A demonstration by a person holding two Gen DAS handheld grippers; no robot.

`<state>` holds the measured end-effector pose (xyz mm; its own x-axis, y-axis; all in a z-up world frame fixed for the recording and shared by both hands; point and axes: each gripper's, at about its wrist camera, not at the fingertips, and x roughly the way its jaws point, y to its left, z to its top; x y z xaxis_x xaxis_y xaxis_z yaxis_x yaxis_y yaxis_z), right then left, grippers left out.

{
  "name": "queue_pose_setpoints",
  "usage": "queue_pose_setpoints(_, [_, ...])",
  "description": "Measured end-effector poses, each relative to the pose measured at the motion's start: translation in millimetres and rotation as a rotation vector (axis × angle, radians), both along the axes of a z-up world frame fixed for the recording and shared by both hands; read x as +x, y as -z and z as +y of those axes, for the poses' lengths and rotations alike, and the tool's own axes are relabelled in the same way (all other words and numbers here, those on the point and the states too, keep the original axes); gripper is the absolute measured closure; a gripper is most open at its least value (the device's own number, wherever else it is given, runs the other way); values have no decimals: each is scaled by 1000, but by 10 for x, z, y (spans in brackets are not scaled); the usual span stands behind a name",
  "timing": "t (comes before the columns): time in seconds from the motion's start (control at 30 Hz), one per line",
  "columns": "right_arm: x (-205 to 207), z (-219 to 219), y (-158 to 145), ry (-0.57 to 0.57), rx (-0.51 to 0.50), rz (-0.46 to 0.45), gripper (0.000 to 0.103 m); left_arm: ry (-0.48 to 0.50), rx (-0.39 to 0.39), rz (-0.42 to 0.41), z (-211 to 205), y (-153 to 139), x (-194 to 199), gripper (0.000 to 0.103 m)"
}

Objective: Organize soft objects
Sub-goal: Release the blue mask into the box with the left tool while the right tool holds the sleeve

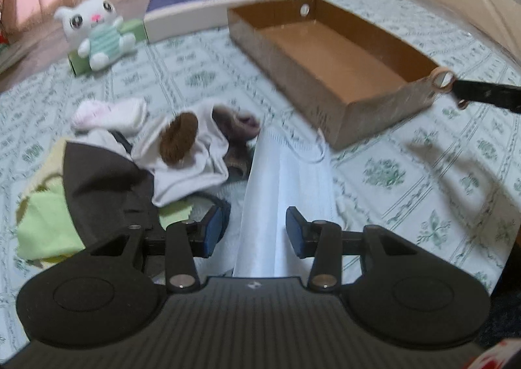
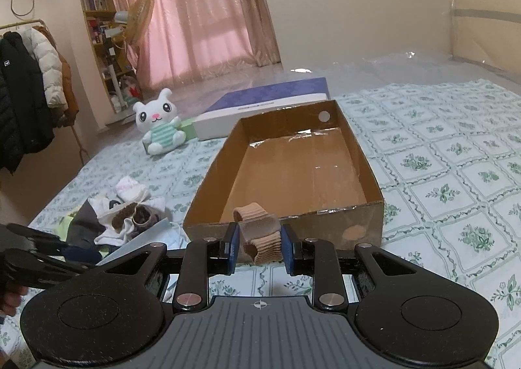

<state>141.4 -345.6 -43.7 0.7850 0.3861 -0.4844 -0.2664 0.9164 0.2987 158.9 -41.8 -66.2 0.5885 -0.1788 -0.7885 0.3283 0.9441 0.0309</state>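
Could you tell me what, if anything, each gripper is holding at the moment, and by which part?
The right gripper pinches a beige ribbed elastic band across its bunched middle. The left gripper holds nothing; its jaws stand open over a white face mask.

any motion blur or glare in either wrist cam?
Left wrist view: motion-smeared, sock pile and cardboard box soft, the tongs sharper. Right wrist view: crisp; glare streaks on the tape on the box floor; pink backlight through curtains. Both bend straight lines at the edges.
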Motion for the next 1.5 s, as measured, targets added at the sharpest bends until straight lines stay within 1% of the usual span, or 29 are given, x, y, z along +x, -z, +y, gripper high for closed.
queue_pose_setpoints(0.03, [-5, -1, 2, 2, -2, 1, 76, 0, 0, 15, 10, 35, 25, 68])
queue_pose_setpoints(0.07, [-9, -2, 5, 3, -4, 3, 76, -1, 2, 30, 22, 73, 47, 82])
queue_pose_setpoints(0.13, [-7, -7, 9, 5, -7, 6, 76, 3, -4, 52, 41, 113, 60, 102])
queue_pose_setpoints(0.2, [-8, -18, 6, 8, -7, 6, 76, 3, -35, 52, 56, 88, 26, 103])
queue_pose_setpoints(0.3, [-13, -36, -8, 13, -8, 2, 76, 6, -74, 16, 64, -57, -67, 103])
queue_pose_setpoints(0.43, [-7, -63, -50, 14, -9, -10, 76, -2, -148, -55, 72, -365, -174, 103])
queue_pose_setpoints(0.57, [28, -85, -124, 10, -11, -29, 76, -27, -193, -130, 57, -692, -174, 103])
queue_pose_setpoints(0.67, [100, -97, -181, 7, -12, -40, 76, -43, -230, -182, 19, -911, -102, 103])
queue_pose_setpoints(0.8, [268, -108, -246, -1, -10, -50, 76, -46, -266, -234, -113, -1121, 81, 103])
queue_pose_setpoints(1.0, [605, -179, -300, 8, 10, -49, 76, -34, -337, -278, -462, -1367, 461, 103])
queue_pose_setpoints(1.1, [780, -237, -307, 24, 21, -42, 76, -36, -370, -286, -666, -1414, 680, 103])
queue_pose_setpoints(1.23, [967, -327, -269, 48, 25, -31, 76, -43, -410, -273, -923, -1351, 980, 103])
queue_pose_setpoints(1.3, [1046, -377, -233, 60, 25, -21, 76, -47, -420, -253, -1036, -1262, 1130, 103])
queue_pose_setpoints(1.37, [1113, -430, -189, 71, 25, -9, 76, -54, -433, -215, -1144, -1144, 1297, 103])
queue_pose_setpoints(1.5, [1214, -523, -98, 87, 20, 8, 76, -78, -430, -135, -1308, -811, 1597, 102])
